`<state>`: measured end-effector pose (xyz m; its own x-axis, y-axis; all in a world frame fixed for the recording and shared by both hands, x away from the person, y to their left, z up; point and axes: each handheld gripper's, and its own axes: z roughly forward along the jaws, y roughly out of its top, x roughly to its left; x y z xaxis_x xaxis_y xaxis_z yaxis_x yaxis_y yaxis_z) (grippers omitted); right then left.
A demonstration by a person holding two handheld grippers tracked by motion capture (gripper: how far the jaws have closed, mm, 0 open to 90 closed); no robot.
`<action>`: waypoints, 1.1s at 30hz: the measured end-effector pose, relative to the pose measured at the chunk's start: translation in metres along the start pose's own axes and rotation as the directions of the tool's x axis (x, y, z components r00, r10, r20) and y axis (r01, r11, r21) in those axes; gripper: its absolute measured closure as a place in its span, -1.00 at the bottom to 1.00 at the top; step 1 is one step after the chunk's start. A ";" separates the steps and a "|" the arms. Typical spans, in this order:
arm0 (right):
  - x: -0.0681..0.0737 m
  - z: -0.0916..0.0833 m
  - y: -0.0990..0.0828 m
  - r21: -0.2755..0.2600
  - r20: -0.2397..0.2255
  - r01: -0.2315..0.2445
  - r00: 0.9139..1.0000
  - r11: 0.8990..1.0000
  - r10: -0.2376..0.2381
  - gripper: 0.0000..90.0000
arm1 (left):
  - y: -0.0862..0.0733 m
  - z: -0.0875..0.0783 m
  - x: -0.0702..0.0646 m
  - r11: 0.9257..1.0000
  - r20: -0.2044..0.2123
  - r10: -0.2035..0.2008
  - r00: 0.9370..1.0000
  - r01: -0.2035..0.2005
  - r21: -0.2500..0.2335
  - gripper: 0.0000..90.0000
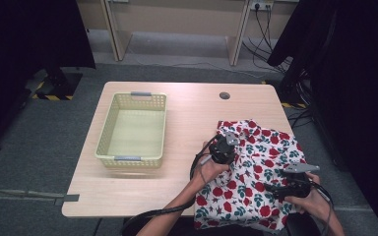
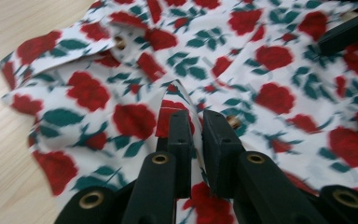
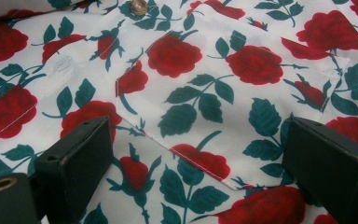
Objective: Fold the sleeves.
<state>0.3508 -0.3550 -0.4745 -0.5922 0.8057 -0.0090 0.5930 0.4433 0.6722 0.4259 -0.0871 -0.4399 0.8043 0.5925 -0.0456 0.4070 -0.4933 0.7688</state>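
The white cotton shirt printed with red roses and green leaves point(image 1: 256, 172) lies spread on the near right part of the pale wooden desk point(image 1: 187, 113), its lower hem hanging over the near edge by the person. It lies front side up: the left gripper view shows the collar and a brass-coloured button point(image 2: 120, 42), and the right gripper view shows a chest pocket point(image 3: 223, 93) with stitched edges.

The left gripper point(image 2: 196, 126) has its jaws nearly together on a raised fold of the cloth near the button placket, so a ridge of fabric stands pinched between the pads. Judging by this grip, the fold is being lifted so the shirt can be pulled or folded. The right gripper point(image 3: 196, 154) stands with its jaws wide apart just above the pocket, holding nothing; it seems placed there to pin down or take the other side while the left one pulls.

A pale yellow perforated plastic basket with grey handles point(image 1: 109, 129) stands empty on the left half of the desk, well apart from the shirt, probably waiting to receive it once folded.

A small round grey cable grommet point(image 1: 224, 95) sits near the far edge. No brand, label or readable writing shows on the shirt, basket or desk.
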 end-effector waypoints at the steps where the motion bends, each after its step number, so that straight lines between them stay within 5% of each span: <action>1: 0.000 0.000 0.000 0.000 0.000 -0.002 1.000 1.000 0.002 -0.81 | 0.002 0.000 -0.001 1.000 0.018 -0.004 1.000 0.004 -0.005 0.79; 6: 0.000 0.000 0.000 -0.001 0.000 -0.003 1.000 1.000 0.003 -0.81 | 0.005 -0.003 -0.003 0.999 0.056 -0.045 0.997 0.045 -0.007 0.37; 11: 0.000 0.000 0.000 -0.001 0.000 -0.002 1.000 1.000 0.002 -0.81 | -0.012 -0.003 0.015 0.996 -0.024 -0.076 0.997 0.077 0.045 0.11; 18: 0.000 0.000 0.000 0.000 0.001 0.000 1.000 1.000 0.000 -0.81 | -0.033 0.002 0.032 0.993 -0.128 -0.037 0.991 0.051 0.110 0.00; 20: 0.000 0.000 0.000 0.002 0.001 -0.001 1.000 1.000 0.001 -0.81 | -0.036 -0.001 0.035 0.993 -0.129 -0.031 0.991 0.045 0.106 0.01; 23: 0.000 0.000 0.000 0.000 0.000 -0.001 1.000 1.000 0.001 -0.81 | -0.041 -0.011 0.036 0.992 -0.173 0.032 0.984 -0.010 0.127 0.06; 31: 0.001 0.001 0.001 0.000 -0.003 0.010 1.000 1.000 -0.010 -0.80 | -0.052 -0.026 0.051 0.988 -0.290 0.050 0.956 -0.006 0.151 0.08; 33: 0.002 0.001 0.001 0.000 -0.003 0.007 1.000 1.000 -0.007 -0.80 | -0.055 -0.029 0.055 0.989 -0.298 0.036 0.954 0.008 0.144 0.07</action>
<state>0.3508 -0.3530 -0.4745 -0.5982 0.8013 -0.0113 0.5889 0.4492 0.6718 0.4352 -0.0087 -0.4658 0.6525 0.7375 0.1743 0.4717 -0.5753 0.6683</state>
